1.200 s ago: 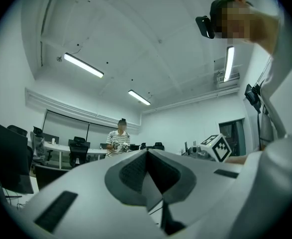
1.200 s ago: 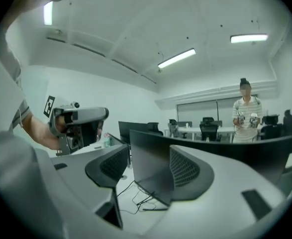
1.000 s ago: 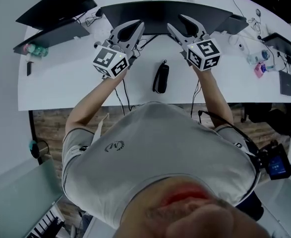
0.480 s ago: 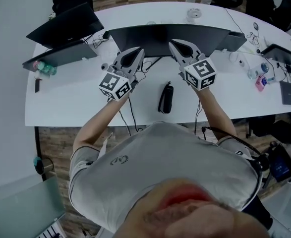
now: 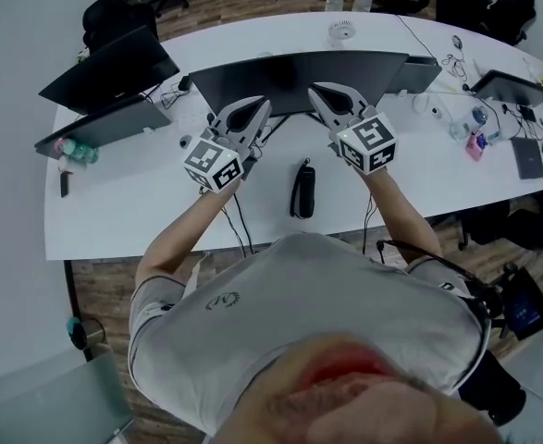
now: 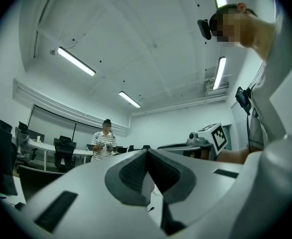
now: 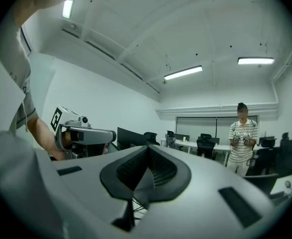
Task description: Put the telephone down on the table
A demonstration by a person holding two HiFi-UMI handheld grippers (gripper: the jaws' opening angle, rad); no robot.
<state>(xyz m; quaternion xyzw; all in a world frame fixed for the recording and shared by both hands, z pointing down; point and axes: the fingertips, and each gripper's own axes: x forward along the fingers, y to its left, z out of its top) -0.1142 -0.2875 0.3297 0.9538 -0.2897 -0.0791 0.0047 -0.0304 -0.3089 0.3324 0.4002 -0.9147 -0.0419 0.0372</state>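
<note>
White and curved, the table (image 5: 141, 202) runs across an open office with wooden flooring, and you stand at its near edge. A wide dark monitor (image 5: 299, 72) stands at the middle of it, with dark laptops (image 5: 114, 63) off to the far left and small clutter to the right.

The telephone (image 5: 302, 190), a slim black handset, lies flat on the table just in front of you, nearer than the monitor and between your two arms. Neither tool touches it.

You hold the left gripper (image 5: 245, 118) up above the table, left of the telephone and pointing toward the monitor. Its own view shows the jaws closed together with nothing between them.

Your right gripper (image 5: 331, 100) hangs at about the same height, right of the telephone. Its jaws are pressed together too and carry nothing.

Both gripper views look out across the room, where a person in a striped shirt (image 7: 243, 136) stands among far tables and chairs.
</note>
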